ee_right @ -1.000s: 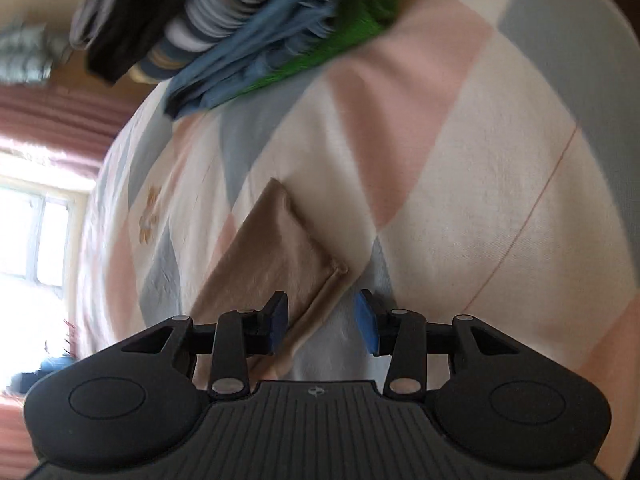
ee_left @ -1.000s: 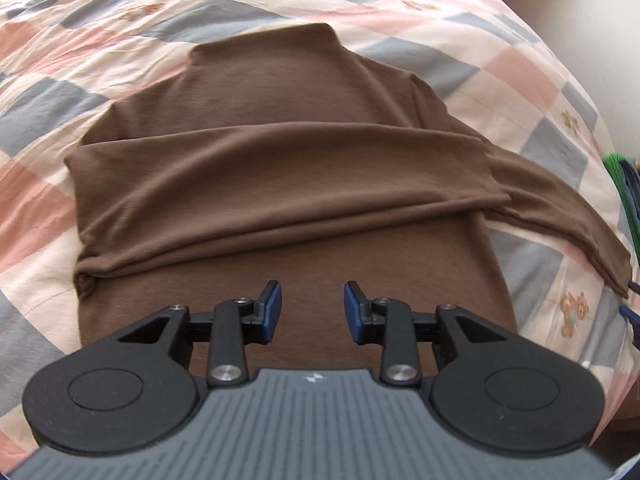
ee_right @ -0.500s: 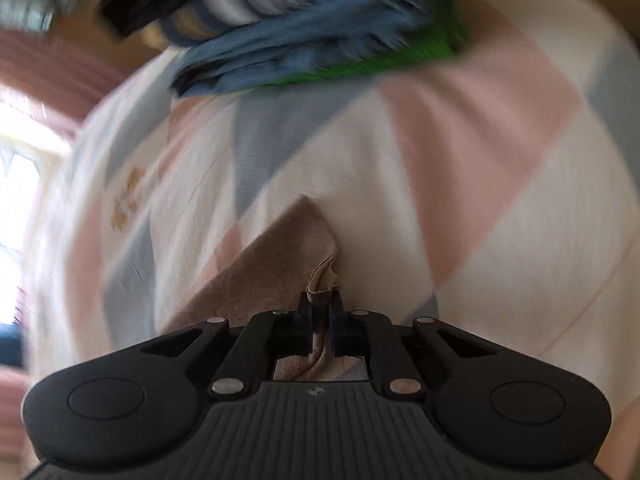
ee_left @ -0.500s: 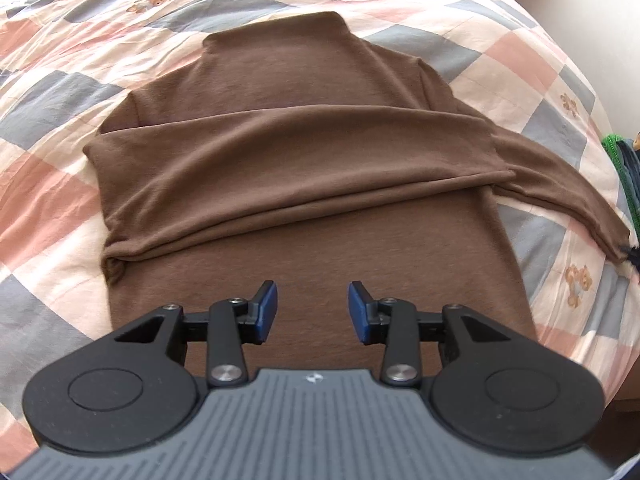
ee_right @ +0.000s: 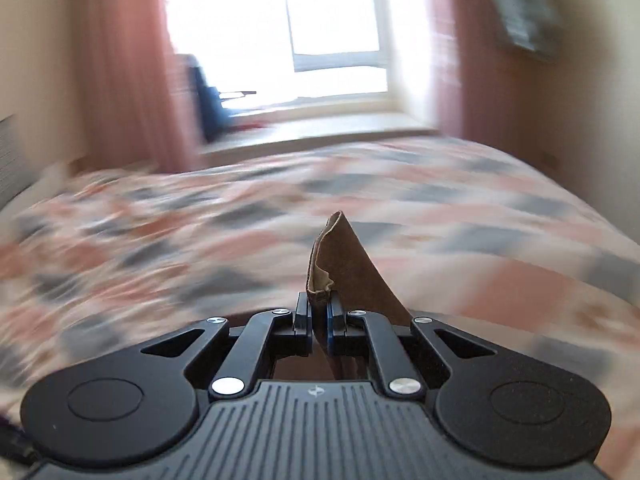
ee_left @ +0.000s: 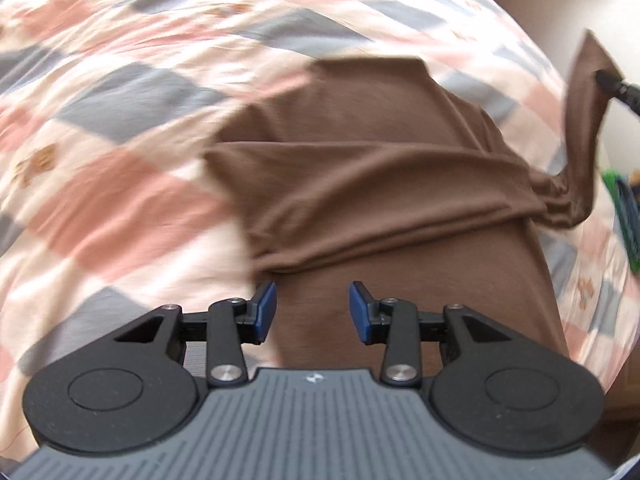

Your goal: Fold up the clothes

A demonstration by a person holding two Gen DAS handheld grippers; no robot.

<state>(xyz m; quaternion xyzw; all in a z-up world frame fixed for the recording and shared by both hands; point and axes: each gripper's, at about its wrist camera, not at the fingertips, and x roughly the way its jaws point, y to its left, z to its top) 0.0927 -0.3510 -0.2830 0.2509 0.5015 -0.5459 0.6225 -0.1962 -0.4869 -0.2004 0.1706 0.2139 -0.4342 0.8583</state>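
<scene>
The right gripper [ee_right: 319, 312] has its jaws pinched on the cuff of the brown long-sleeved knit top [ee_left: 380, 184], the sleeve end standing up between them. The left gripper [ee_left: 312, 312] hangs with jaws spread above the top's near hem. The top lies flat on the pink-and-grey checked bedspread [ee_left: 120, 184], one sleeve already crossing the chest. It looks soft, light and limp, best held at cuffs and hem corners. Open bedspread lies left and far; a stack of clothes [ee_left: 624, 216] crowds the right edge.
</scene>
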